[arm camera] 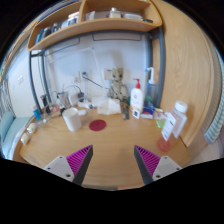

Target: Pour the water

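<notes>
the wooden worktop (pixel 105 140) spreads wide ahead of the tongs (pixel 112 158), backed by a white wall and a wooden side panel (pixel 185 70) at the right. above it runs a wooden shelf (pixel 95 27) carrying a few small things too small to make out. the tongs are released, their two fingers spread well apart with bare worktop between the pink pads (pixel 76 158), gripping nothing. beyond the fingers, near the middle of the worktop, a pale cup-like container (pixel 72 119) stands upright, and just beside it lies a flat dark red disc (pixel 97 125). further back a white pump bottle (pixel 136 99) stands near the wall. at the right edge of the worktop stands a white bottle with a red cap (pixel 180 118), next to a green-and-orange packet (pixel 165 123).
</notes>
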Demonstrator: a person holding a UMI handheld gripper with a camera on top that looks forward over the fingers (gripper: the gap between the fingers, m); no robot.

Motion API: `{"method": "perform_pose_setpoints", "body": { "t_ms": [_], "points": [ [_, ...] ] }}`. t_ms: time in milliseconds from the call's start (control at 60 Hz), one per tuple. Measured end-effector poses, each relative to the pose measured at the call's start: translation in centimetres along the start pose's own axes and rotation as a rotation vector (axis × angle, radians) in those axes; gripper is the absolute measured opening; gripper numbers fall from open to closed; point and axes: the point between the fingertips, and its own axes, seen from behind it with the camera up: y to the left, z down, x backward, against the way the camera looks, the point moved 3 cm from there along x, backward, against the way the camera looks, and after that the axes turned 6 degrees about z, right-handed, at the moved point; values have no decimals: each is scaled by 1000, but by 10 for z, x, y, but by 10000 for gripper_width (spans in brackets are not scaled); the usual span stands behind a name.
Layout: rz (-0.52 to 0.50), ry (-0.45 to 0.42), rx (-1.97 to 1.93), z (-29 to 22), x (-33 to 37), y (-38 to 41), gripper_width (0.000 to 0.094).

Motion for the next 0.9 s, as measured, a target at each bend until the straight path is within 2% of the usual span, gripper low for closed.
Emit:
{"method": "perform_pose_setpoints", "body": {
  "t_ms": [150,233,367,583,650,733,783,900],
  "points": [
    [113,91,-10,53,-8,-96,838],
    [145,99,-36,61,-18,-138,842],
    [135,28,-10,38,-45,-177,846],
    [99,-94,23,-15,-91,-198,839],
    [80,-125,24,-26,-100,-198,779],
    [55,-149,28,-30,-112,-194,647],
    [51,-169,27,-33,-114,-192,457],
    [80,-208,42,-35,-114,-191,415]
  ]
}}
